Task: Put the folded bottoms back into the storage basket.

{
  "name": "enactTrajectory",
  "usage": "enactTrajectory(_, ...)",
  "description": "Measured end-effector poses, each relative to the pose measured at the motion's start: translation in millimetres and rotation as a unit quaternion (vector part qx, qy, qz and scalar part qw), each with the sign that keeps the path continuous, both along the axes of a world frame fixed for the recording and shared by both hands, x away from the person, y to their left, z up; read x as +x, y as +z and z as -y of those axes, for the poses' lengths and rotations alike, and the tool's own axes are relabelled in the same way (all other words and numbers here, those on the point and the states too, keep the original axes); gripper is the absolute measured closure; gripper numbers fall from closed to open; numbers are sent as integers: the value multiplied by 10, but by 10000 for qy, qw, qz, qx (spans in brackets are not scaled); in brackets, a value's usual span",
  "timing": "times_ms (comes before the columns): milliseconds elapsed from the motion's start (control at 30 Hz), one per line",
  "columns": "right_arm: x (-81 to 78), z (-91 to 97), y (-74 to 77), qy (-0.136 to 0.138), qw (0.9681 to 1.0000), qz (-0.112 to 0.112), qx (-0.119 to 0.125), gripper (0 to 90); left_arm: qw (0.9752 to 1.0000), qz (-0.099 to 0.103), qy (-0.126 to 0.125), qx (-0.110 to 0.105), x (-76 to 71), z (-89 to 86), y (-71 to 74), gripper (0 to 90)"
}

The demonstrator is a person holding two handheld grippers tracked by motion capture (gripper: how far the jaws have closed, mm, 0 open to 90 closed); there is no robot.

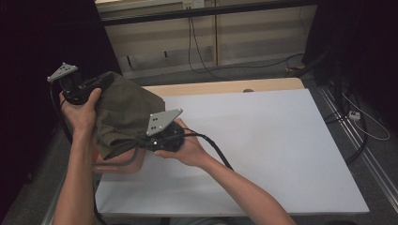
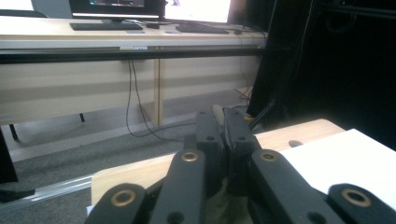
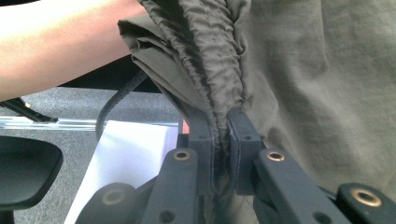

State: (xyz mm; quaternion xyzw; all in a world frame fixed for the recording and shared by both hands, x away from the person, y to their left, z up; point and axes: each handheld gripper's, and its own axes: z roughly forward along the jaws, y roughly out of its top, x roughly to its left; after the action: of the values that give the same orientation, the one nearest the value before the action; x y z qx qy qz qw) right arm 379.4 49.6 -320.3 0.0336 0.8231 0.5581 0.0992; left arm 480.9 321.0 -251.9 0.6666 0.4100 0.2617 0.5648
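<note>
Olive-green garment (image 1: 124, 110) hangs clamped between left gripper (image 1: 101, 80) and right gripper (image 1: 141, 140) above the table's (image 1: 263, 140) left edge, not yet laid down.

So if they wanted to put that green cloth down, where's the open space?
The white table is bare from the right hand across to its far and right edges. It is crowded at the left edge, where both grippers hold the olive cloth up.

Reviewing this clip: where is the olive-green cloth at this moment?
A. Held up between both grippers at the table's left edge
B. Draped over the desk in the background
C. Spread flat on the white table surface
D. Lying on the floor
A: the olive-green cloth hangs lifted between the left gripper and the right gripper, each shut on it.
</note>
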Motion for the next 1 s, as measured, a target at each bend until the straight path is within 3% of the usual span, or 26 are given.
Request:
enactTrajectory(200,51,-121,63,3,10000,20,-56,829,9998,-56,85,-169,64,-139,-4,871)
enactTrajectory(733,167,-399,152,45,9999,-56,-152,829,9991,-198,368,19,149,-393,-31,871)
enactTrajectory(833,195,-488,141,43,9998,-92,-196,829,9989,-279,365,-81,192,-490,-114,871)
enactTrajectory(1000,203,-612,55,32,9994,-105,-337,829,9992,-249,271,-135,206,-607,-237,871)
